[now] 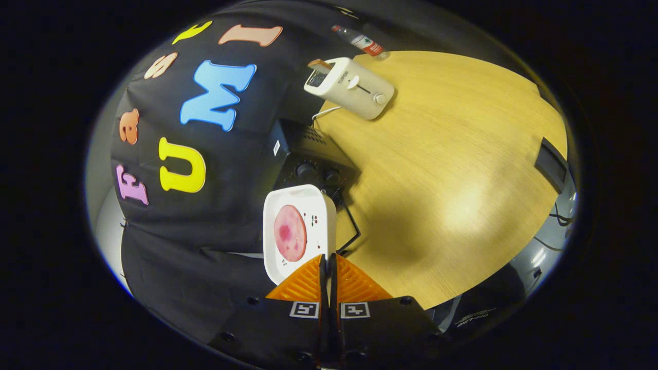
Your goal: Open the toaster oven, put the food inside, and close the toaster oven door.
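Note:
My gripper (328,258) is shut on the near rim of a white square plate (323,205), which it holds up in the air. A round pink slice of food (290,232) lies on the plate. Just beyond the plate stands the black toaster oven (313,156) on the wooden table (452,154), its two knobs facing me. The plate hides the oven's front. A thin black wire frame (353,226) shows beside the plate, and I cannot tell whether the door is open.
A white pop-up toaster (354,87) with a slice of bread (320,65) in its slot stands beyond the oven. Past it lies a plastic bottle (362,42). A black box (551,164) sits at the table's far side.

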`<state>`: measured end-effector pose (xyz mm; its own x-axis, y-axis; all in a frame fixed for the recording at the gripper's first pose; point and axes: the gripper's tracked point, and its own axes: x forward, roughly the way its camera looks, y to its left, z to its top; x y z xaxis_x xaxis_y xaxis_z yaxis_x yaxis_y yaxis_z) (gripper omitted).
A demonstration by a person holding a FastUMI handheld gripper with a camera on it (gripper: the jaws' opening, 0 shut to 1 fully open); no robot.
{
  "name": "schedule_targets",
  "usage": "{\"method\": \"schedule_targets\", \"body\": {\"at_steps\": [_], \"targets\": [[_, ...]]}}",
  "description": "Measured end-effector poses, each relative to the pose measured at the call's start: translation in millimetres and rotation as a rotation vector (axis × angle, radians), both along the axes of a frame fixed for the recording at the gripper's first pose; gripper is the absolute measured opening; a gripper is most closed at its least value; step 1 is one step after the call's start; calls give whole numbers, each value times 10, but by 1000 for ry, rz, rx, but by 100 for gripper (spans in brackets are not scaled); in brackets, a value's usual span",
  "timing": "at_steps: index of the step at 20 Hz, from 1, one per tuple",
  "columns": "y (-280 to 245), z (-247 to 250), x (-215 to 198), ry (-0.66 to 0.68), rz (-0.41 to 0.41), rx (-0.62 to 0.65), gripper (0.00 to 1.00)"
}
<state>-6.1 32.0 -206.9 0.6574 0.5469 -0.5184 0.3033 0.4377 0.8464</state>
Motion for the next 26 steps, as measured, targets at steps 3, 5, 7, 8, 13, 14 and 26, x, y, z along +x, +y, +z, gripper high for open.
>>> {"method": "schedule_targets", "body": {"at_steps": [3, 5, 7, 8, 13, 14, 26], "targets": [[335, -47, 159, 8, 61, 15, 1], [531, -116, 233, 25, 90, 25, 1], [702, -169, 351, 42, 110, 33, 1], [769, -211, 386, 49, 117, 29, 1], [915, -480, 739, 95, 85, 21, 1], [933, -508, 815, 99, 66, 22, 1], [1157, -812, 1698, 106, -171, 100, 1]]}}
